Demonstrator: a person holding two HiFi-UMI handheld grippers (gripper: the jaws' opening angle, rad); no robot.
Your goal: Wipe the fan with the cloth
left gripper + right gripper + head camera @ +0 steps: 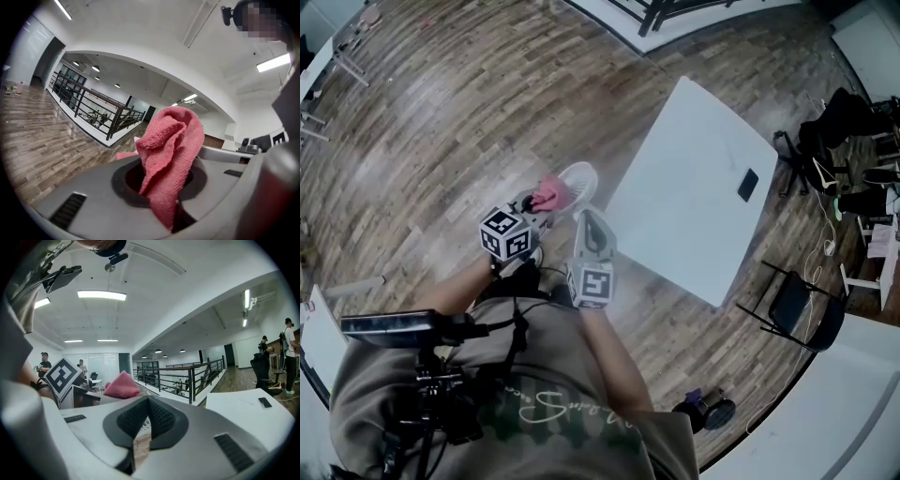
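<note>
Low in the left gripper view, the cloth [171, 140] is pinched between the jaws of the left gripper [161, 187]. Its bunched pink bulk is left standing up past the fingertips, probably so that a soft pad is presented to whatever is wiped.

In the right gripper view, the jaws of the right gripper [146, 416] are brought almost together on nothing. Only a thin slit is left, so this tool is judged to be kept spare for steadying.

In the head view both grippers are held side by side at the middle of the frame. The cloth is aimed at the fan [578, 178], a white round shape seen just beyond it on the floor [441, 122]. Whether cloth and fan are touching cannot be told, and wiping is judged barely begun.

The floor is laid in grey-brown wood planks. Right of centre, a white table [675, 216] is set beside the fan, with a dark phone [748, 184] lying on it. Chairs [797, 305] are seen at the right edge.

Farther off, a black railing [93, 105] and ceiling lights are shown in the left gripper view, in a large white hall.
</note>
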